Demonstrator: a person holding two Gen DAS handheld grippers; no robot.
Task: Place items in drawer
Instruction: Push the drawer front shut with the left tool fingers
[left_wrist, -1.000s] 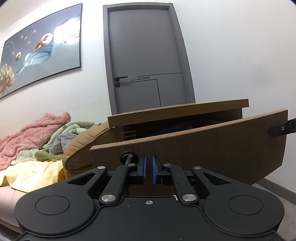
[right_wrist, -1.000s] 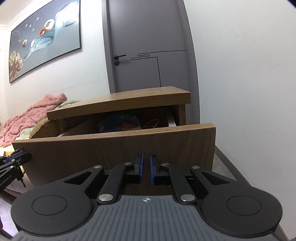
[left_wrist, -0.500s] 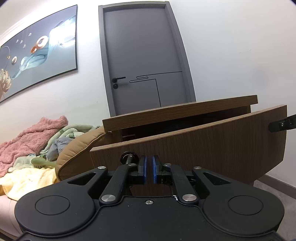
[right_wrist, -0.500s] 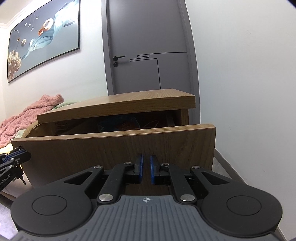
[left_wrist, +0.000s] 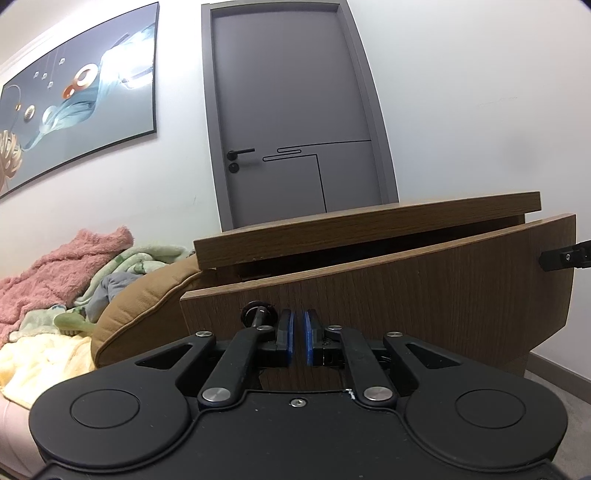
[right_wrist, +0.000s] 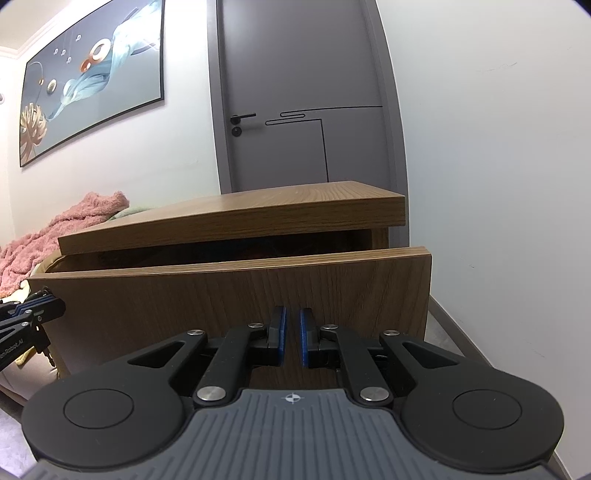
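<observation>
A wooden nightstand has its top drawer (left_wrist: 424, 295) pulled out only a little; a dark slit shows between the drawer front (right_wrist: 229, 299) and the cabinet top (right_wrist: 236, 218). My left gripper (left_wrist: 296, 336) is shut and empty, its blue pads right at the drawer front, just right of a black knob (left_wrist: 258, 314). My right gripper (right_wrist: 290, 334) is also shut and empty, close against the right half of the same front. The drawer's contents are hidden in shadow. Each gripper shows at the edge of the other's view.
A grey door (left_wrist: 291, 122) stands behind the nightstand. A tan cushion (left_wrist: 147, 310) and a sofa piled with pink, green and yellow blankets (left_wrist: 55, 280) lie to the left. A white wall and grey baseboard (right_wrist: 458, 332) run along the right. A large picture (left_wrist: 77, 96) hangs above the sofa.
The drawer has slid inward as both grippers moved forward with it; the gap has narrowed from a wide opening with items visible to a thin dark slit.
</observation>
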